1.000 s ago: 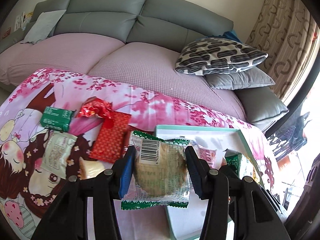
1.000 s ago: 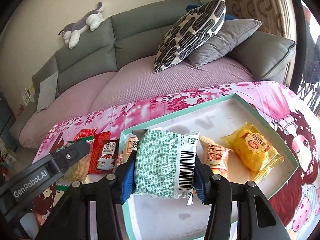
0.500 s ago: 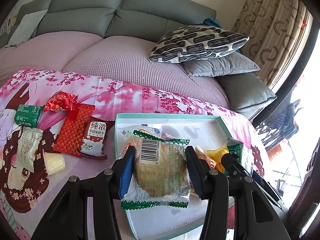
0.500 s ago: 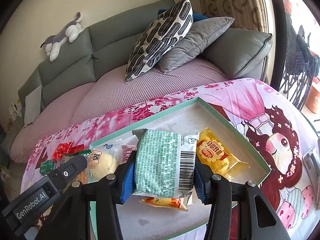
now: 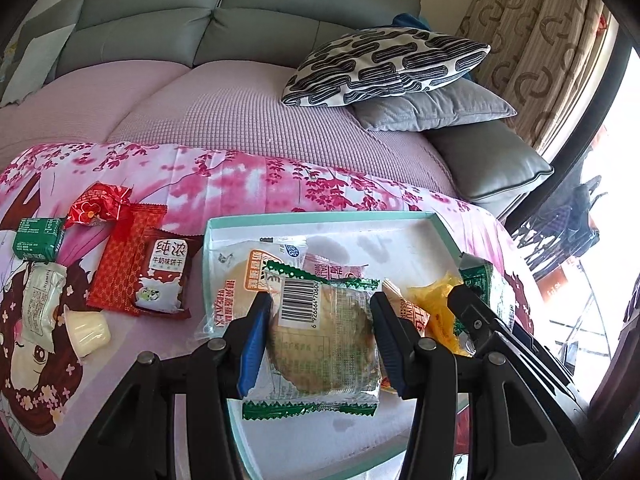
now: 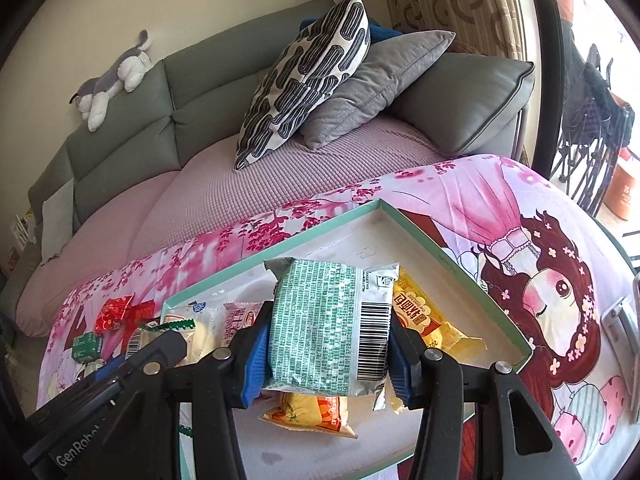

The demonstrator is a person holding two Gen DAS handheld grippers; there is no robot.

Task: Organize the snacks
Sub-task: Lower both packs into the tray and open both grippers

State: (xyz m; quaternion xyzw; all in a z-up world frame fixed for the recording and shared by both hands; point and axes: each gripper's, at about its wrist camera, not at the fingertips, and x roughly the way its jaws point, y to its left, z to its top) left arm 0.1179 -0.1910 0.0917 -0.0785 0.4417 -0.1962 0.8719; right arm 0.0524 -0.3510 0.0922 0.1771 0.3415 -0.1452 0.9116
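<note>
My left gripper (image 5: pixel 318 330) is shut on a clear green-edged pastry packet (image 5: pixel 320 344) and holds it above the teal-rimmed white tray (image 5: pixel 320 217). My right gripper (image 6: pixel 326 350) is shut on a green-and-silver snack packet (image 6: pixel 332 336), also above the tray (image 6: pixel 460 268), over its right part. In the tray lie a bun packet (image 5: pixel 236 280), a pink packet (image 5: pixel 332 270), an orange packet (image 6: pixel 316 410) and a yellow packet (image 6: pixel 424 320). Left of the tray lie a red packet (image 5: pixel 120 260), a milk biscuit packet (image 5: pixel 166 276), a green box (image 5: pixel 36 238), a white packet (image 5: pixel 40 304) and a jelly cup (image 5: pixel 86 328).
The tray sits on a pink cartoon tablecloth (image 6: pixel 540 264). Behind it stands a grey sofa with a pink cover (image 5: pixel 240 112), a patterned cushion (image 5: pixel 384 66) and a grey cushion (image 5: pixel 432 106). A folding rack (image 6: pixel 592 112) stands by the window at right.
Both grippers have carried their packets to the right, from the tray's left edge to over its middle and right part. Both stay shut on their packets.
</note>
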